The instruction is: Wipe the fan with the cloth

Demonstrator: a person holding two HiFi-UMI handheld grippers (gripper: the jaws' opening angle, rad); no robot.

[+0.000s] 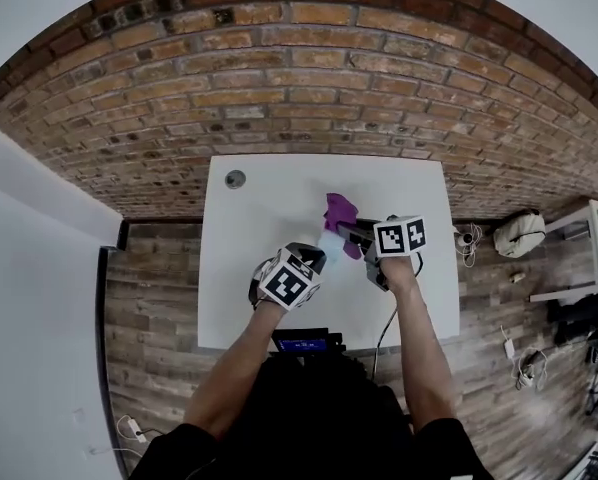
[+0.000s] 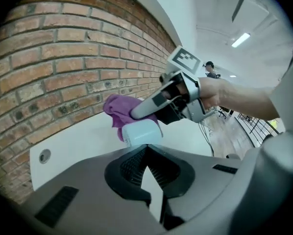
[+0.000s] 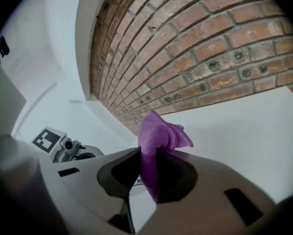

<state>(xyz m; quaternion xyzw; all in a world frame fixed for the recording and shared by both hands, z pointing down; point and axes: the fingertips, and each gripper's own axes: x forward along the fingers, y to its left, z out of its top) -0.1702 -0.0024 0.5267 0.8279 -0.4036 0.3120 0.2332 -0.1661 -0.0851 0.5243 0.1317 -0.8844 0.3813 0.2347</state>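
Purple soft cloth (image 3: pixel 158 136), bunched into a loose wad, is clamped between the closed jaws of the right tool (image 3: pixel 147 153). Most of the fabric billows out past the tips and a tail hangs below them. In the head view the wad sits at about 1 o'clock of the small, pale blue-white, round-cornered plastic fan (image 1: pixel 330 244). The fan is near the middle of the white rectangular tabletop (image 1: pixel 269 308), with the right tool coming in from its 3 o'clock and the left tool (image 2: pixel 147 148) from its 7 o'clock. The left tool's jaws are together and the fan's near edge lies right at their tips. Whether they nip a thin part of it or only butt against it cannot be made out, nor whether the fan rests on the tabletop or is held above it. The cloth looks to be touching, or just behind, the fan's far side, so the step in hand is judged to be the wipe itself, with most of the casing yet to be covered. To do it well, the person should hold the left tool steady so the light casing neither twists nor skids. The fat part of the wad should do the pressing rather than the hard jaw tips, dragged in slow overlapping passes across each face, with the fan turned to reach its other sides. Too firm a push from 12 o'clock could knock the fan away from the left tool.
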